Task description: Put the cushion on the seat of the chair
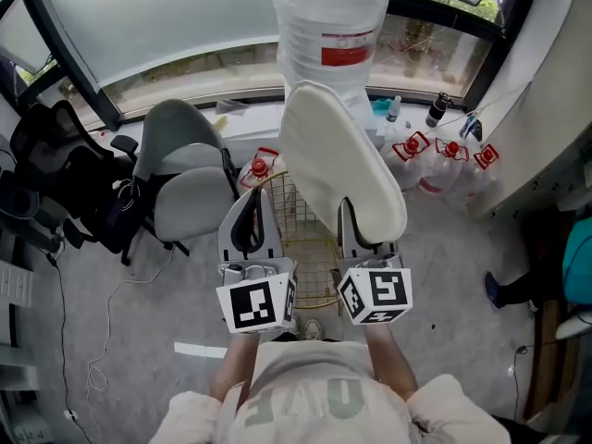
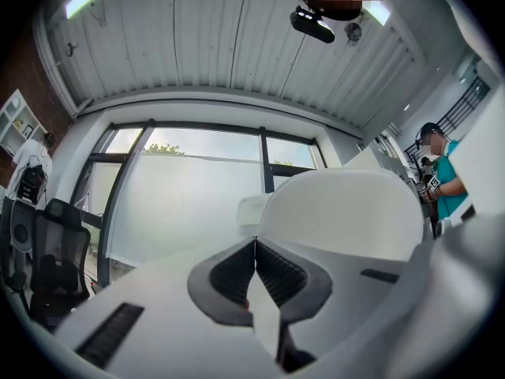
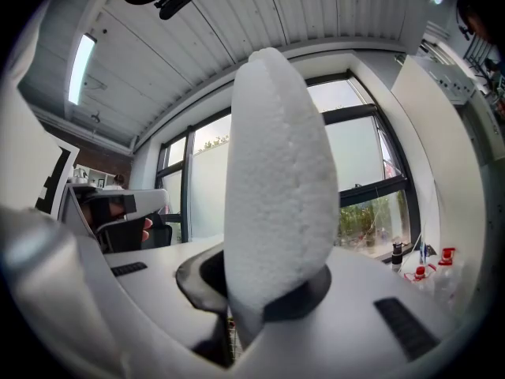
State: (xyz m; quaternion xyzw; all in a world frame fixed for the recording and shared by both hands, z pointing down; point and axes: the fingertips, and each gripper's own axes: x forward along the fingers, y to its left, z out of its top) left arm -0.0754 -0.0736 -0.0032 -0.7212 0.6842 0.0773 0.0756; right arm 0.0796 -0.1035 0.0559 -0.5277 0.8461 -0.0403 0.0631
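Dangers first. Grey chair (image 1: 190, 178) at middle left: smooth seat, so easy to slide off if set down crooked. Left gripper (image 1: 248, 225) at lower middle: pressed together, pinching nothing, so no help in steadying. Gold wire frame (image 1: 310, 248) just below both grippers: easy to snag on the way. Cushion (image 1: 338, 155) in the middle, up in the air, well apart from the grey chair: pinched at the bottom edge only by the right gripper (image 1: 367, 234), standing tall, so likely to tip over or slip out on a fast swing. Could also bump the big wrapped bottle (image 1: 333, 26) behind, at top middle.

Now looks and feel. Grey chair: rounded shell, hard and smooth. Hard to tell whether meant as the goal, or the wire frame instead. Wire frame: thin crossed bars. Cushion: cream, soft, bumpy like foam, oval and flat, squashed a little between the jaws. Bottle: clear crinkly wrap, red label. Right side: small bottles (image 1: 444, 151) with red caps.
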